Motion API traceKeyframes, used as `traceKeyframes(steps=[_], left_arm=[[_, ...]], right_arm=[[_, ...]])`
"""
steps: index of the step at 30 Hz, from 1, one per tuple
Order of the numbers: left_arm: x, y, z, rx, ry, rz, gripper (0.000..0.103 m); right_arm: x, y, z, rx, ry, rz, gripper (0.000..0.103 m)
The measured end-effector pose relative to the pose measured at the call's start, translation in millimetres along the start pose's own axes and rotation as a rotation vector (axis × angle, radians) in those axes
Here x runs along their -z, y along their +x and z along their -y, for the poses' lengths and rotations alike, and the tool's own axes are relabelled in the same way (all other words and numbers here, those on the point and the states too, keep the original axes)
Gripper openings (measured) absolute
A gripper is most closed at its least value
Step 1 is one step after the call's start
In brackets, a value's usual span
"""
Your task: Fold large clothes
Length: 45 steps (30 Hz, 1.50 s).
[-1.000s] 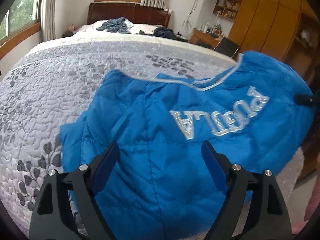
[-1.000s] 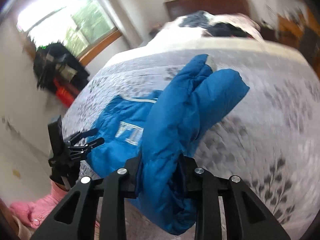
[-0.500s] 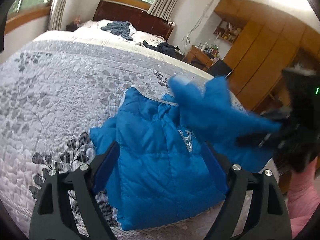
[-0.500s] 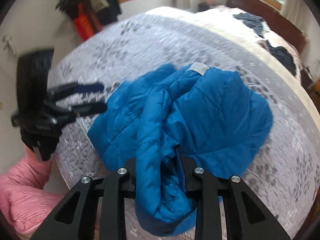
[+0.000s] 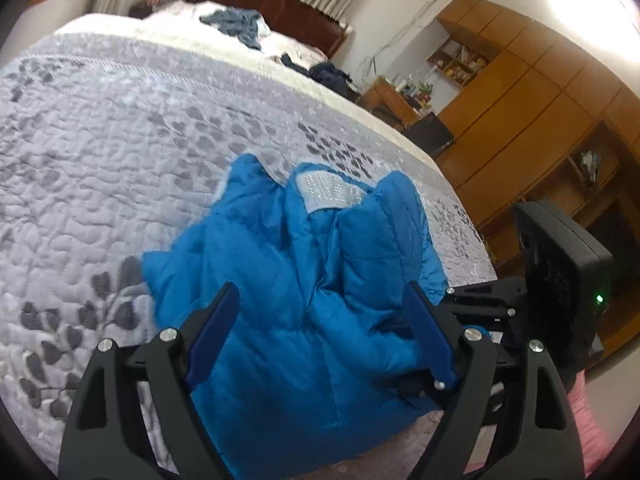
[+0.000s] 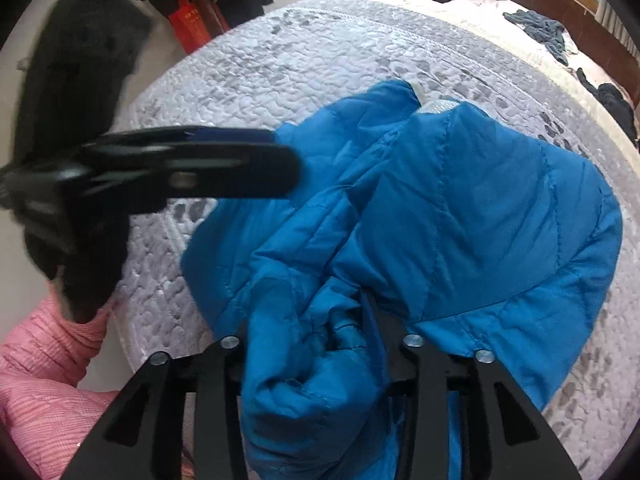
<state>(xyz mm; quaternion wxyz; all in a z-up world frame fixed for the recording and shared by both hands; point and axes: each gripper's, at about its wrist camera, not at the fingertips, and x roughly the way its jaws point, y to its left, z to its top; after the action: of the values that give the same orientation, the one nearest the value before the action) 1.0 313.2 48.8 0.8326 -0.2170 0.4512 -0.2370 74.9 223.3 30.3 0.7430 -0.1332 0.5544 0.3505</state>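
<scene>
A blue padded jacket (image 5: pixel 304 280) lies bunched on the near corner of the grey quilted bed (image 5: pixel 100 140). One side is folded over the rest, with a silver lining patch showing near its collar. In the right wrist view my right gripper (image 6: pixel 320 344) is shut on a thick fold of the jacket (image 6: pixel 460 220) at its near edge. My left gripper (image 5: pixel 320 332) hangs open just above the jacket, with nothing between its blue pads. The right wrist view shows the left gripper (image 6: pixel 276 156) blurred, over the jacket's left edge. The gripped edge is hidden inside the fold.
Loose dark clothes (image 5: pixel 236 26) lie at the head of the bed near the wooden headboard. Wooden wardrobes (image 5: pixel 520 120) and a cluttered desk stand to the right. A red bag (image 6: pixel 188 28) hangs by the wall. A pink sleeve (image 6: pixel 48 360) is at the bed's near corner.
My right gripper has carried the jacket's side across and down onto the rest, covering the white lettering. The left gripper stayed open and now sits close beside the right one.
</scene>
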Motion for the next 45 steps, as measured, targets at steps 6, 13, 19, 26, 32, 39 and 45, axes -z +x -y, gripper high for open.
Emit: traceKeyframes(steps=[6, 13, 19, 26, 32, 39, 45], left_arm=[[-9.8, 12.9, 2.7, -0.004, 0.004, -0.010, 0.082], [-16.6, 23.5, 4.7, 0.055, -0.006, -0.016, 0.082], [-17.4, 35.9, 8.2, 0.121, -0.015, -0.035, 0.082], [-21.7, 59.8, 16.7, 0.177, -0.014, -0.076, 0.082], [-32.3, 74.3, 35.2, 0.194, 0.035, -0.100, 0.083], [-43.0, 106.0, 50.0, 0.098, 0.103, -0.165, 0.082], [-44.0, 116.3, 51.2, 0.016, 0.129, -0.175, 0.057]], right_arm=[[14.7, -47.7, -8.5, -0.028, -0.001, 0.097, 0.067], [44.0, -124.2, 38.9, -0.036, 0.146, 0.261, 0.070], [77.5, -105.8, 133.9, 0.080, 0.432, 0.207, 0.070], [102.5, -56.0, 180.3, -0.083, 0.548, 0.177, 0.068], [90.4, -37.5, 174.3, -0.161, 0.513, 0.193, 0.060], [75.2, -19.9, 164.0, -0.136, 0.481, 0.189, 0.062], [78.2, -18.2, 164.8, -0.131, 0.478, 0.202, 0.063]])
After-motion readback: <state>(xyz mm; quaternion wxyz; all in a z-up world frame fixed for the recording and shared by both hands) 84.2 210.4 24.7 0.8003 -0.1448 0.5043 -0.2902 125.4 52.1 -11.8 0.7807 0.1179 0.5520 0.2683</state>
